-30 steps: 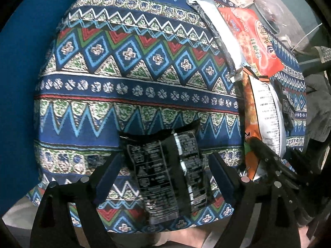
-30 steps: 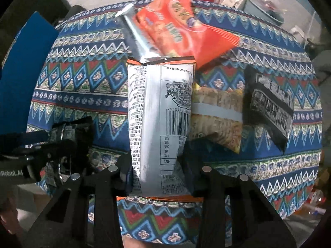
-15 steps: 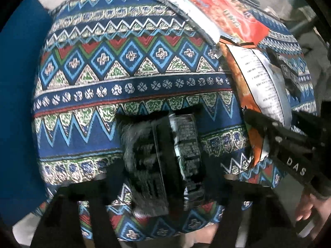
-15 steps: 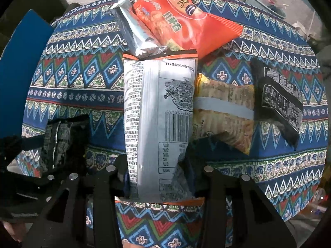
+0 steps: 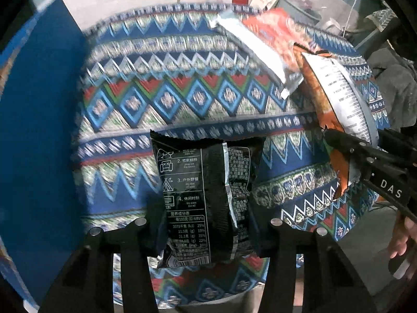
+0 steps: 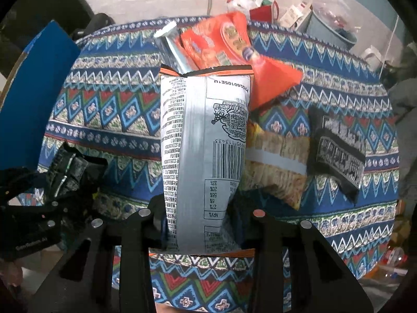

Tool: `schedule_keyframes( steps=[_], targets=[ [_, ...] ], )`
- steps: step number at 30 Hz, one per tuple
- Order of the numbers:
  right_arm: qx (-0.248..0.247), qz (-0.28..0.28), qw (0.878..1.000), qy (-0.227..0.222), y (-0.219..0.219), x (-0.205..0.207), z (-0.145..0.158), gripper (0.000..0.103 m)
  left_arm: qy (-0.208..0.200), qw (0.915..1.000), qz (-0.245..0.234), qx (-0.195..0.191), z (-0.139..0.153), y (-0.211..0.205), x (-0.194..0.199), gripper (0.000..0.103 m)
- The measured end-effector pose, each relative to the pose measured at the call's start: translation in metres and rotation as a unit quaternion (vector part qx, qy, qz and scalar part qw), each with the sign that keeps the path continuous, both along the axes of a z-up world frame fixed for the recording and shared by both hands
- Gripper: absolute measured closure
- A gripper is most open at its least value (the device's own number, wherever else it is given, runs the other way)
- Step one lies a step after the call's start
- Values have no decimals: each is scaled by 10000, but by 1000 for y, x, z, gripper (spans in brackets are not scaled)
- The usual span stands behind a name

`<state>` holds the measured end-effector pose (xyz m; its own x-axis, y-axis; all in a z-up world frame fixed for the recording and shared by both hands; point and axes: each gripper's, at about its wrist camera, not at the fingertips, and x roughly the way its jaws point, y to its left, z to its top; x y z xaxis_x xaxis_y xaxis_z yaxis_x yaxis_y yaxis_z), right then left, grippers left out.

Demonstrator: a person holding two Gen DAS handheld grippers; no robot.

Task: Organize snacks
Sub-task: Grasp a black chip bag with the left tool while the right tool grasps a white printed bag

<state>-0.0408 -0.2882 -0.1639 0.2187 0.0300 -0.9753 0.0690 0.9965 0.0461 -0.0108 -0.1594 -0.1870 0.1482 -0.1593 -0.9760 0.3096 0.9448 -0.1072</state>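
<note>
Black snack bag (image 5: 206, 203) is being pinched by the left gripper (image 5: 206, 230), grey-backed bag (image 6: 203, 161) by the right gripper (image 6: 199, 216), both near the red bag (image 6: 229, 52), probably for sorting.

Six snack packs in all: two black foil packets (image 6: 337, 154) (image 5: 206, 198), one red-orange crisp bag (image 6: 234, 52), one grey-backed orange-edged bag (image 6: 206, 156), one silver wrapper (image 6: 173, 49) and one yellow noodle-print pack (image 6: 276, 161) (partly covered).
</note>
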Motion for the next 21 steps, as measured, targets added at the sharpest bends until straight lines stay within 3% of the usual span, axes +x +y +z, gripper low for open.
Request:
schedule_keyframes(
  steps=[11, 21],
  targets=[
    [-254, 150, 9987, -411, 8, 7, 38, 68, -999, 9946, -177, 212, 60, 37, 24, 53],
    [-184, 248, 9970, -707, 29, 21, 66, 68, -1362, 9906, -44, 118, 102, 77, 30, 53]
  ],
)
